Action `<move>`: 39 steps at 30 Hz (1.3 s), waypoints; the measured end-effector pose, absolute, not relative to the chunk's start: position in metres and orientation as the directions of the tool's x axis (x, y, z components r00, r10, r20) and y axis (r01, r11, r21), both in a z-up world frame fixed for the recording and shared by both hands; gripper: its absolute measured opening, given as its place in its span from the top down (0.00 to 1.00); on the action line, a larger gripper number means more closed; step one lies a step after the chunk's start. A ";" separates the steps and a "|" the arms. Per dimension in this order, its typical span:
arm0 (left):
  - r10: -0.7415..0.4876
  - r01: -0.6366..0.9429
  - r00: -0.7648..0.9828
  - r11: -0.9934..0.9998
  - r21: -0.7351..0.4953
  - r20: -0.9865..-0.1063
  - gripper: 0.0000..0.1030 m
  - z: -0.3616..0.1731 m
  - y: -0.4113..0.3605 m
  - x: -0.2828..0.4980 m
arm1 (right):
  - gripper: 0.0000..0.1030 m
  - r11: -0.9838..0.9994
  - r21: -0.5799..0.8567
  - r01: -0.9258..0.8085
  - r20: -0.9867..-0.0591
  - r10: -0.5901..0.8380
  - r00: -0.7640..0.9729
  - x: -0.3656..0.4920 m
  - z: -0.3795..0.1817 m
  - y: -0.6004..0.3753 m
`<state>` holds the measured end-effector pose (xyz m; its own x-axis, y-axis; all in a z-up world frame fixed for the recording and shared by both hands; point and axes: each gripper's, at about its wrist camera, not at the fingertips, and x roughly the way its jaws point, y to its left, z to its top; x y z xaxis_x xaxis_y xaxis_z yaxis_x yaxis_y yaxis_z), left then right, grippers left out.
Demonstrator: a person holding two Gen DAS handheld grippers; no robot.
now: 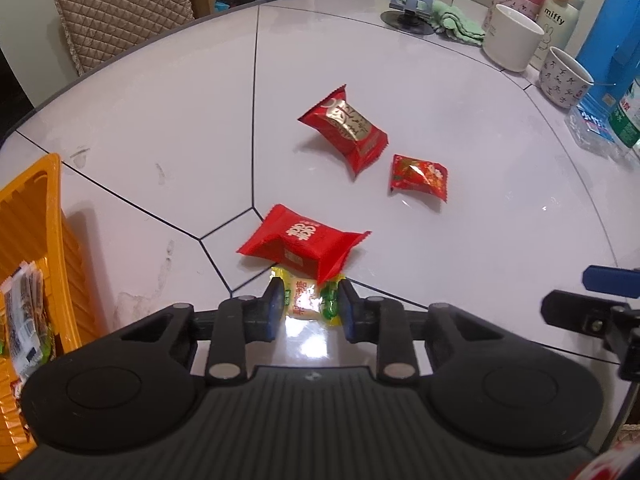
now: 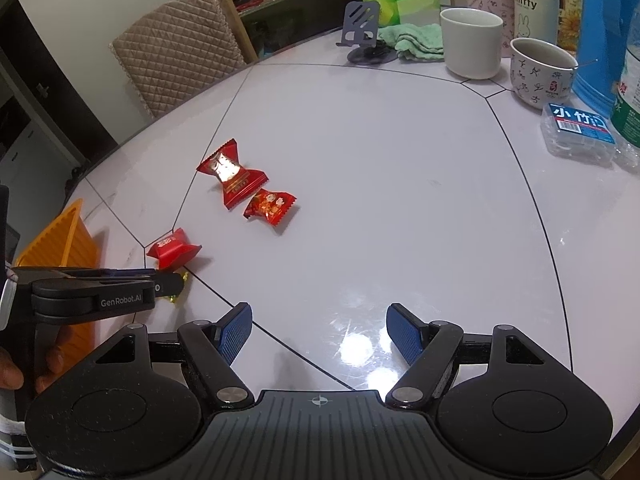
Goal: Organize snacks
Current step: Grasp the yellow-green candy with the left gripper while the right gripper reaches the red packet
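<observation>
at the far edge of your white table (image 2: 400,160) you have a phone stand (image 2: 360,28), a green cloth (image 2: 416,40), a plain white mug (image 2: 472,42), a patterned cup (image 2: 540,74) and a miffy bottle (image 2: 534,4); behind stands a quilted chair (image 2: 172,64)

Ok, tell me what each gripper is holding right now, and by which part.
The left gripper has its fingers on the two side ends of the yellow-green candy, which lies on the table. The right gripper is open and holds nothing.
</observation>
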<state>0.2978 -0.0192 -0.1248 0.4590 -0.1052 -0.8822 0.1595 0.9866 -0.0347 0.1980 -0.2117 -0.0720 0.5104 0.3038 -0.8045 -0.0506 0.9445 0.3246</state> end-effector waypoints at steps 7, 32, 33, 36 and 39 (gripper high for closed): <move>-0.111 0.158 0.459 0.987 -0.042 -0.881 0.74 -0.126 -0.021 0.295 | 0.28 0.943 0.327 -0.064 -0.804 0.313 0.505 0.200 -0.073 -0.206; -0.157 0.135 0.529 0.986 -0.100 -0.834 0.83 -0.076 0.002 0.265 | 0.28 0.924 0.339 -0.178 -0.761 0.381 0.525 0.212 -0.070 -0.185; -0.155 0.128 0.537 0.987 -0.101 -0.829 0.83 -0.072 0.006 0.264 | 0.28 0.920 0.341 -0.194 -0.756 0.391 0.526 0.213 -0.069 -0.182; -0.140 0.100 0.558 0.990 -0.102 -0.818 0.83 -0.059 0.019 0.261 | 0.28 0.907 0.340 -0.250 -0.737 0.422 0.528 0.217 -0.066 -0.170; -0.124 0.070 0.574 0.992 -0.103 -0.810 0.83 -0.051 0.031 0.261 | 0.28 0.890 0.333 -0.311 -0.720 0.453 0.526 0.223 -0.064 -0.155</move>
